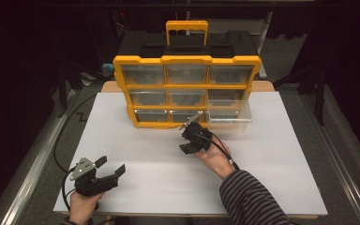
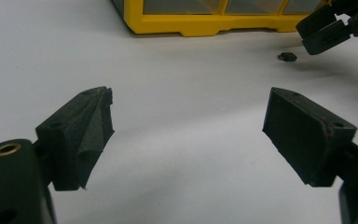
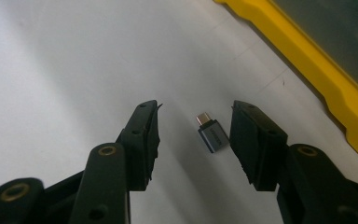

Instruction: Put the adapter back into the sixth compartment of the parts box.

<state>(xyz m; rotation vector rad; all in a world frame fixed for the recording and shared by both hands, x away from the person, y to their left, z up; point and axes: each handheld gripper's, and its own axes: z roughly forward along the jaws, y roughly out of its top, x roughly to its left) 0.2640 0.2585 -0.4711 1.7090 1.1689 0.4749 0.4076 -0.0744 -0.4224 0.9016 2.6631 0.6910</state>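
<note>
A small grey USB-C adapter (image 3: 212,135) lies flat on the white table (image 1: 145,187), its metal plug pointing away from me. My right gripper (image 3: 196,112) is open, one jaw on each side of the adapter, touching nothing. From above, the right gripper (image 1: 185,139) sits just in front of the yellow drawer cabinet (image 1: 186,86). My left gripper (image 1: 111,165) rests open and empty at the table's near left. In the left gripper view, the left gripper (image 2: 191,98) faces the distant adapter (image 2: 287,56) and the right gripper (image 2: 326,30).
The cabinet stands upright at the back of the table with clear drawers; its bottom-right drawer (image 1: 232,117) is pulled out toward me. A black case with a yellow handle (image 1: 186,29) sits behind it. Cables trail from both grippers.
</note>
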